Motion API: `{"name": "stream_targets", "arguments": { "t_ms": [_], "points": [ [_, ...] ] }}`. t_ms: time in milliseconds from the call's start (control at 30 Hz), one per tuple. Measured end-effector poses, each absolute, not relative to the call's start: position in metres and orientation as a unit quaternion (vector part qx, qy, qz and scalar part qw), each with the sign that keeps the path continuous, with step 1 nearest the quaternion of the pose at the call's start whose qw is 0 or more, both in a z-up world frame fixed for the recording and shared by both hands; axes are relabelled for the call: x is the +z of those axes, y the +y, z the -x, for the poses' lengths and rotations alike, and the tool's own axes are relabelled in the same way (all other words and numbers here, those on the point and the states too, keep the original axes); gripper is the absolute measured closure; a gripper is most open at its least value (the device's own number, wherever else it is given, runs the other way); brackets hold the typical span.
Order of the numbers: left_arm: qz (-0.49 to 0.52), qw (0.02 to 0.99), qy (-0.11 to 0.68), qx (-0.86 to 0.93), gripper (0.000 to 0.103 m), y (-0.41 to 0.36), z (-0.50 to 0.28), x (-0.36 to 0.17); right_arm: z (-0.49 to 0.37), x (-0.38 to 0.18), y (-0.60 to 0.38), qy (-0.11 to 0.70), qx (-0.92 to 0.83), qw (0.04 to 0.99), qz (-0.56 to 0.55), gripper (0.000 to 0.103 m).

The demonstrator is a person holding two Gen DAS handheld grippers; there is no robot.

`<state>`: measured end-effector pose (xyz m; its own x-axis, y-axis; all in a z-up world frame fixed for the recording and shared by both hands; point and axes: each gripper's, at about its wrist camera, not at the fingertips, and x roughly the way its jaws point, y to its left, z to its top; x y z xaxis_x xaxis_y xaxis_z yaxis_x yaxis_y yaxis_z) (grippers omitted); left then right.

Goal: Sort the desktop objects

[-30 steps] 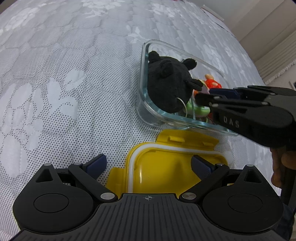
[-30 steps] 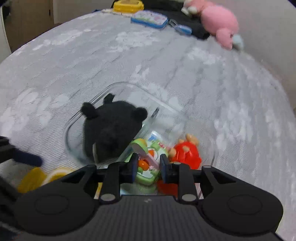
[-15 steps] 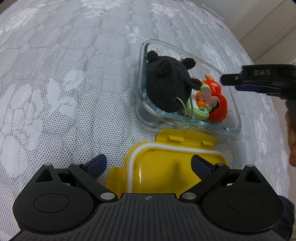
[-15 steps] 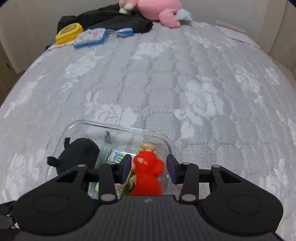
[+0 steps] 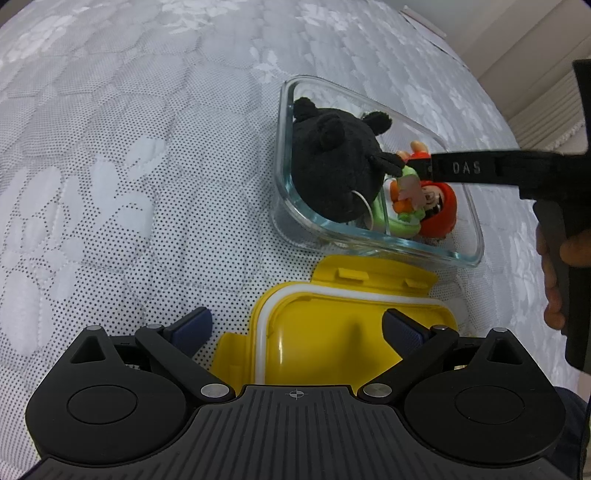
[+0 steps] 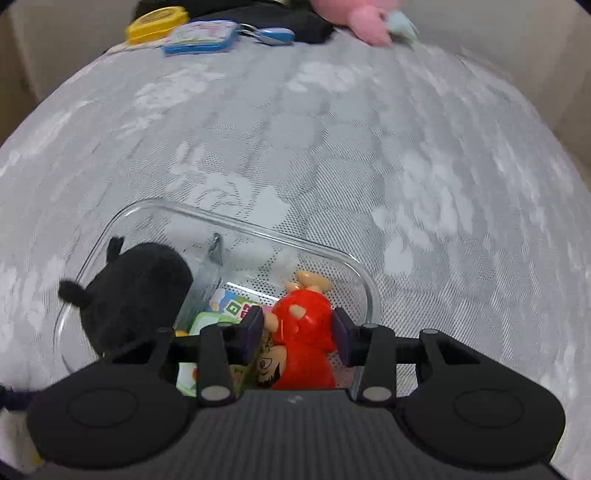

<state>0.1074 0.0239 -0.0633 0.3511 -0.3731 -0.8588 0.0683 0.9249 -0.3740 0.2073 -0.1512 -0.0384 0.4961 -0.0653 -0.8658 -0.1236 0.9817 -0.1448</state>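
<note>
A clear glass box (image 5: 469,229) sits on the grey quilted bed cover (image 5: 147,147), well in from its edges. It holds a black plush toy (image 5: 332,166), a red toy figure (image 6: 303,325) and a green toy (image 5: 399,218) packed close together. A yellow lid (image 5: 347,325) lies upside down on the cover just beside the near wall of the box.

The right tongs (image 6: 298,330) reach in over the box from the side, pointing steeply down. Their jaws have just been opening and now stand a little apart on either side of the red figure. The pads look clear of it, so I take it as let go rather than gripped. The person's hand (image 5: 554,258) is wrapped round the handle.

The left tongs (image 5: 295,328) hang low over the lid, also tilted down, jaws wide apart and holding nothing. One pad is above the lid and the other above bare cover.

It looks like the figure has been placed and the box is due to be closed. To do that well, I'd lift the right tongs straight up so they don't drag the figure or snag the plush. The left pair should take the lid by its rim and turn it over. The plush rises highest and may need pressing down.

Other toys (image 6: 199,33) lie along the far edge of the bed.
</note>
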Motion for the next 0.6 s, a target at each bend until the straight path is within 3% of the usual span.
{"name": "stream_targets", "arguments": {
  "t_ms": [267, 600],
  "points": [
    [0.135, 0.810, 0.554, -0.141, 0.002, 0.032, -0.117, -0.065, -0.186, -0.045, -0.111, 0.457, 0.025, 0.857, 0.235, 0.065],
    [0.139, 0.810, 0.553, -0.142, 0.002, 0.033, -0.121, -0.064, -0.201, -0.024, -0.154, 0.482, -0.003, 0.871, 0.095, 0.066]
  ]
}}
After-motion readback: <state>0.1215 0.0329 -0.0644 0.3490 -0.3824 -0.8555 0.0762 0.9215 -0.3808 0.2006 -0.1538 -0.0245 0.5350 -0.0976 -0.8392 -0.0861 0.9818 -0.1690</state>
